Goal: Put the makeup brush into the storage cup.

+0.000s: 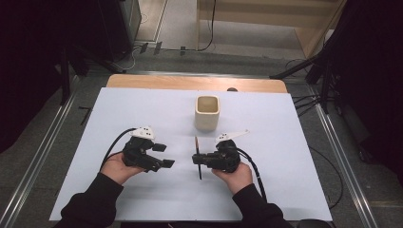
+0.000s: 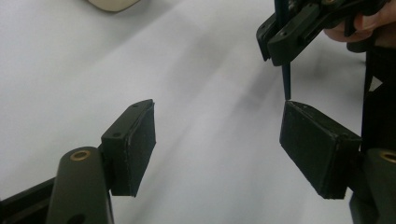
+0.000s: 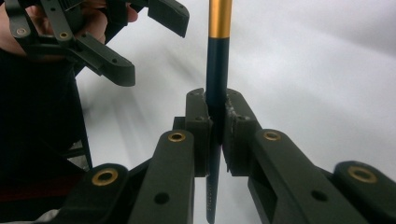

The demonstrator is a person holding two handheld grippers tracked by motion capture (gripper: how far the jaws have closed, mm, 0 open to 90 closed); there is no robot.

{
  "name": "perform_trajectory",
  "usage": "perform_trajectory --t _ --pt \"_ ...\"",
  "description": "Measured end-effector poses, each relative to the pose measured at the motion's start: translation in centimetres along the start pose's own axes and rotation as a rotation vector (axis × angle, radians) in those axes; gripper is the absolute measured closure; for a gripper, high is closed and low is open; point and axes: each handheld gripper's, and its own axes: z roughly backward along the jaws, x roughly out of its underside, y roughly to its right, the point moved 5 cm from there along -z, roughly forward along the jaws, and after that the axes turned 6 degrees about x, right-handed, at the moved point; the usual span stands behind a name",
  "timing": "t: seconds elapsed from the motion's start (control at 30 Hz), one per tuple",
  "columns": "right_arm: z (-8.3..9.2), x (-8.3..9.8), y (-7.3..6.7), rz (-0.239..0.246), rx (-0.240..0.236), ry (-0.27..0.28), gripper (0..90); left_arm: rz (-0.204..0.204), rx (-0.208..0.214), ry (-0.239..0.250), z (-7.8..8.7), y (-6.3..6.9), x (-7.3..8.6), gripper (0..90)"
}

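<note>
Matte black plastic jaws of the right gripper (image 3: pixel 215 121) pinch a slim dark pen (image 3: pixel 217 60) with an orange-gold band, just in front of the cream square cup (image 1: pixel 207 113). The pen's far end is cut off in the right gripper view. The left gripper (image 2: pixel 217 144), farther left of the cup, stands wide apart, its flat rubbery pads holding nothing. The white table (image 1: pixel 285 142) looks smooth.

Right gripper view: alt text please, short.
The right gripper is shut on a slim dark pen with a gold band, which stands straight up between its black jaws. The left gripper, jaws open, sits upper left over the white table.
</note>
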Motion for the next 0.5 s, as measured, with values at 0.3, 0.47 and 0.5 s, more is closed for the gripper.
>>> perform_trajectory --t 0.3,0.47,0.5 --pt "0.3 -0.2 0.3 0.015 0.024 0.005 83.2 -0.026 -0.045 -0.018 0.4 -0.1 0.9 25.3" --pt "0.6 -0.4 0.4 0.015 0.039 0.015 83.2 -0.026 -0.058 -0.026 0.5 0.0 1.3 24.4" --pt "0.7 -0.5 0.5 0.019 0.041 0.014 83.2 -0.027 -0.061 -0.027 0.5 0.0 1.4 24.4"
